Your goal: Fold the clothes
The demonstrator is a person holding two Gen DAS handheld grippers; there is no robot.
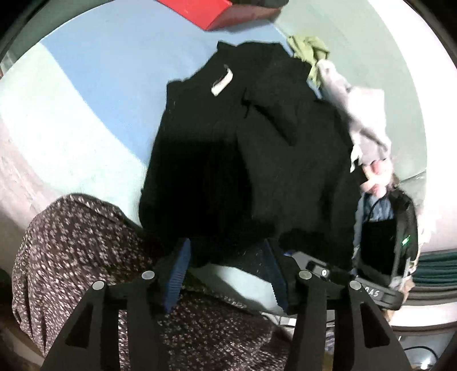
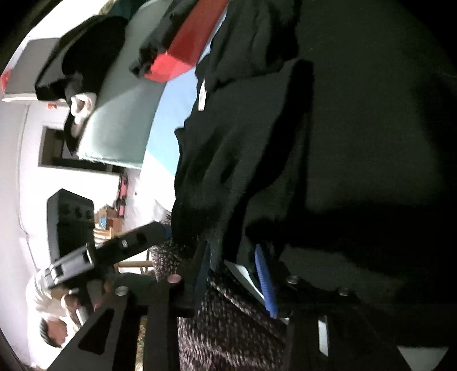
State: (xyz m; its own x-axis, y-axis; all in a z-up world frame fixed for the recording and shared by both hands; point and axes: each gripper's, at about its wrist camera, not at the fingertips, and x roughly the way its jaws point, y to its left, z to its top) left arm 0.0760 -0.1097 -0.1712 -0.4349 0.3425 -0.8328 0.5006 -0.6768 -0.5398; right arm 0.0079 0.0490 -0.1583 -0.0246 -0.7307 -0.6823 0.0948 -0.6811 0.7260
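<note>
Garment point(image 1: 245, 148) black, white label point(image 1: 222, 83) unreadable | left fingers point(image 1: 178, 274) parted, hem between | right fingers point(image 2: 264, 282) parted likewise

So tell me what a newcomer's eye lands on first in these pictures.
A big black garment fills the middle, spread on a light blue sheet, with a white label near its far end. A red box sits at the far edge, and a speckled dark cloth lies at the near left beside the left gripper, whose fingers stand parted at the garment's near hem.
</note>
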